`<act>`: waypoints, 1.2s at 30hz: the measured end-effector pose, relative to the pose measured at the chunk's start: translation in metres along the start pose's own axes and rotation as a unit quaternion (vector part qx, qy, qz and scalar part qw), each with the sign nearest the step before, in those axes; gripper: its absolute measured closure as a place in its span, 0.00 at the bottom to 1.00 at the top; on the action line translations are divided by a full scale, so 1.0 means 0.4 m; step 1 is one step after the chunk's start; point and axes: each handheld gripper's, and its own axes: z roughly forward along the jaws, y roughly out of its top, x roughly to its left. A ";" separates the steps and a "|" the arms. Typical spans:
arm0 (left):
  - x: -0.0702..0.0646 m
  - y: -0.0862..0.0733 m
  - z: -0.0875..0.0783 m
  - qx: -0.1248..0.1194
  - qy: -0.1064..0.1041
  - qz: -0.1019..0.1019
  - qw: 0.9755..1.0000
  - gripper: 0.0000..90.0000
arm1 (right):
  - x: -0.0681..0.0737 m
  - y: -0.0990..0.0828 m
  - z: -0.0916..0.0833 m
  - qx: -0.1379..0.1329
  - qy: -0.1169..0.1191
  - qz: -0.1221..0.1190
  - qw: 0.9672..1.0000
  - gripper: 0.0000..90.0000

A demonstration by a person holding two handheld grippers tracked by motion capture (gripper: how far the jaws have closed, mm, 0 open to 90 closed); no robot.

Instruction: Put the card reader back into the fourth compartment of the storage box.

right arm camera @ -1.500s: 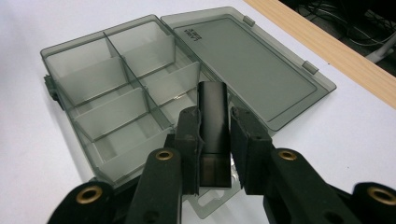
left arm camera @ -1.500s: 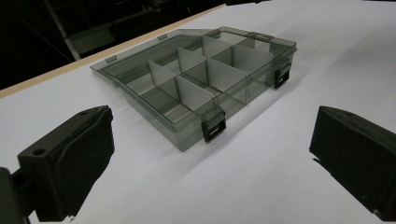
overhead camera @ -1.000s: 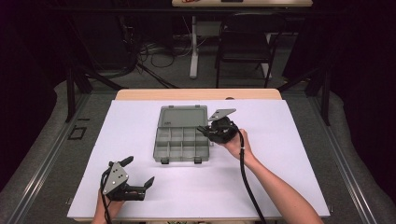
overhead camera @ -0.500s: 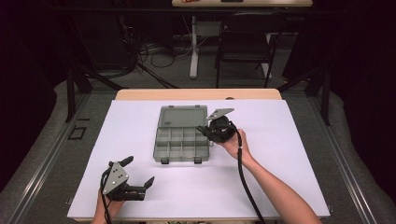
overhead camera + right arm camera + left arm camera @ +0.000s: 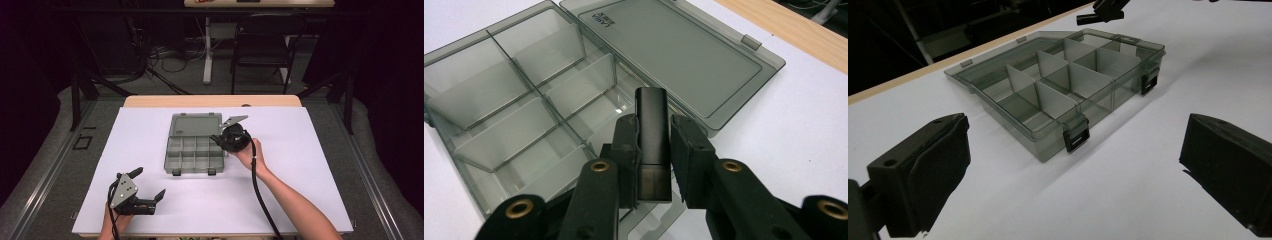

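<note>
Smoky grey translucent plastic organiser box (image 5: 195, 145) with white dividers, lid laid open flat, at frame centre on white table sheet (image 5: 310, 180). Right gripper (image 5: 226, 141) at box's right edge, jaws clamped on small black rectangular block (image 5: 652, 135), held upright above the compartments nearest the lid. Left gripper (image 5: 148, 192) at lower left, resting on sheet, jaws spread wide, holding nothing, well apart from box.
</note>
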 end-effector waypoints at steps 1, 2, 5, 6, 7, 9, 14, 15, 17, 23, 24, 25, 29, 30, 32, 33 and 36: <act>0.000 0.000 0.000 0.000 0.000 0.000 1.000 0.00 | -0.001 0.001 0.002 -0.001 -0.001 0.001 1.000 0.81; 0.001 0.000 0.000 0.000 0.000 0.001 1.000 0.00 | 0.000 0.001 0.004 0.000 -0.001 0.002 1.000 0.81; 0.001 0.000 -0.001 0.000 0.000 0.002 1.000 0.00 | 0.000 0.003 0.010 0.000 -0.004 0.006 1.000 0.81; 0.001 0.000 -0.001 0.000 0.000 0.002 1.000 0.00 | 0.001 0.004 0.011 0.003 -0.005 0.010 1.000 0.81; 0.001 0.000 -0.001 0.000 0.000 0.002 1.000 0.00 | 0.001 0.004 0.013 0.004 -0.004 0.011 1.000 0.81; 0.001 0.000 -0.001 0.000 0.000 0.002 1.000 0.00 | 0.002 0.005 0.016 0.007 -0.007 0.011 1.000 0.81; 0.001 0.000 -0.001 0.000 0.000 0.003 1.000 0.00 | 0.006 0.005 0.027 0.011 -0.011 0.020 1.000 0.81; 0.001 0.000 -0.001 0.000 0.000 0.002 1.000 0.00 | 0.006 0.005 0.028 0.011 -0.012 0.022 1.000 0.81; 0.002 0.000 -0.002 0.001 0.000 0.004 1.000 0.00 | 0.007 0.004 0.033 0.010 -0.013 0.027 1.000 0.81; 0.002 0.000 -0.002 0.001 0.000 0.003 1.000 0.00 | 0.010 0.003 0.042 0.015 -0.023 0.033 0.999 0.81; 0.002 0.000 -0.002 0.001 0.001 0.003 1.000 0.00 | 0.010 0.003 0.044 0.016 -0.024 0.036 0.999 0.81; 0.002 0.000 -0.002 0.001 0.000 0.004 1.000 0.00 | 0.010 0.003 0.045 0.016 -0.025 0.038 0.999 0.81; 0.002 -0.001 -0.002 -0.001 0.000 0.001 1.000 0.00 | 0.011 0.001 0.051 0.018 -0.030 0.044 0.998 0.81; 0.002 -0.002 -0.003 -0.001 0.001 0.000 1.000 0.00 | 0.010 0.001 0.052 0.020 -0.033 0.045 0.998 0.81; 0.002 -0.002 -0.004 0.000 0.001 0.000 1.000 0.00 | 0.011 0.000 0.056 0.025 -0.037 0.050 0.998 0.81; 0.003 -0.002 -0.004 0.000 0.002 0.001 1.000 0.00 | 0.011 -0.001 0.056 0.025 -0.036 0.049 0.998 0.81; 0.003 -0.002 -0.004 0.000 0.002 0.002 1.000 0.00 | 0.014 0.001 0.057 0.025 -0.038 0.047 0.998 0.81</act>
